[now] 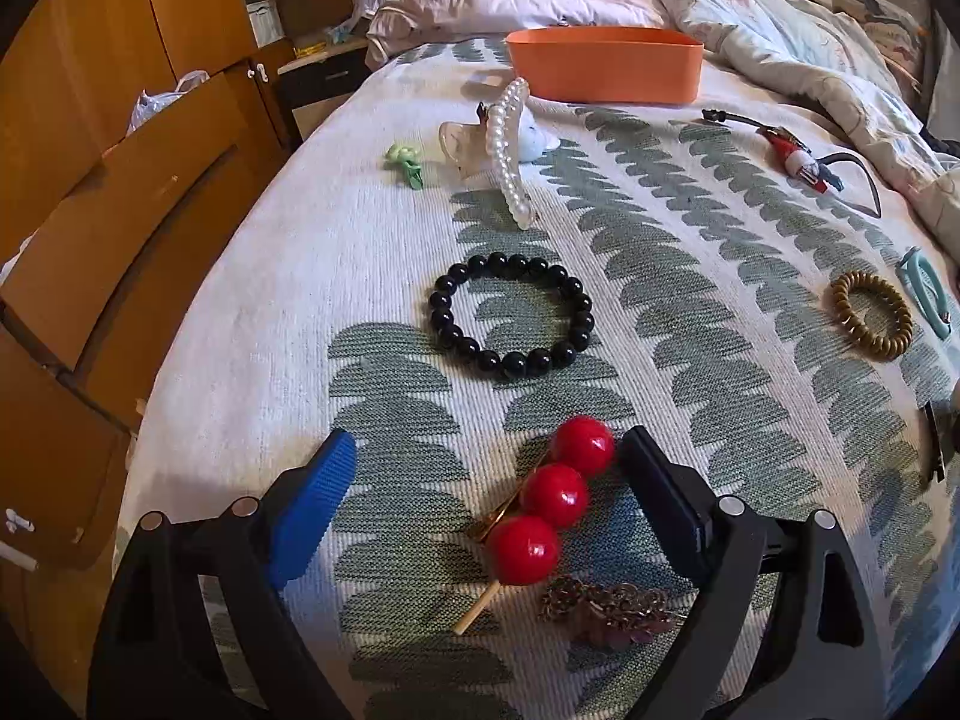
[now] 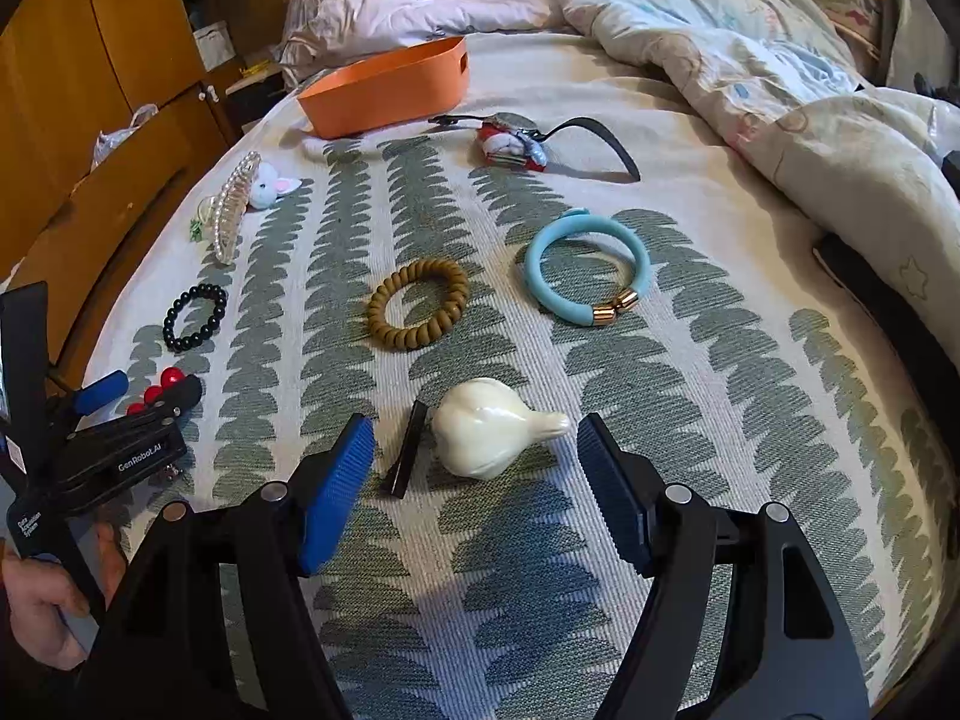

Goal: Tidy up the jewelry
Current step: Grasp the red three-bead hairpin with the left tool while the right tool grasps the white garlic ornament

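Observation:
My left gripper (image 1: 486, 468) is open, its fingers on either side of a red three-ball hair clip (image 1: 555, 495) lying on the bed cover; it also shows in the right wrist view (image 2: 153, 393). A black bead bracelet (image 1: 511, 315) lies just beyond. My right gripper (image 2: 477, 450) is open around a white shell-shaped clip (image 2: 489, 435) with a black clip (image 2: 407, 450) beside it. An orange bin (image 1: 603, 63) stands at the far side, also in the right wrist view (image 2: 390, 87).
A pearl hair clip (image 1: 510, 150), a green clip (image 1: 405, 162), a brown spiral hair tie (image 2: 417, 303), a light blue bangle (image 2: 588, 267), a Santa headband (image 2: 510, 144) and a dark brooch (image 1: 606, 609) lie on the cover. A crumpled duvet (image 2: 750, 60) is at right. A wooden wardrobe (image 1: 90, 180) stands left.

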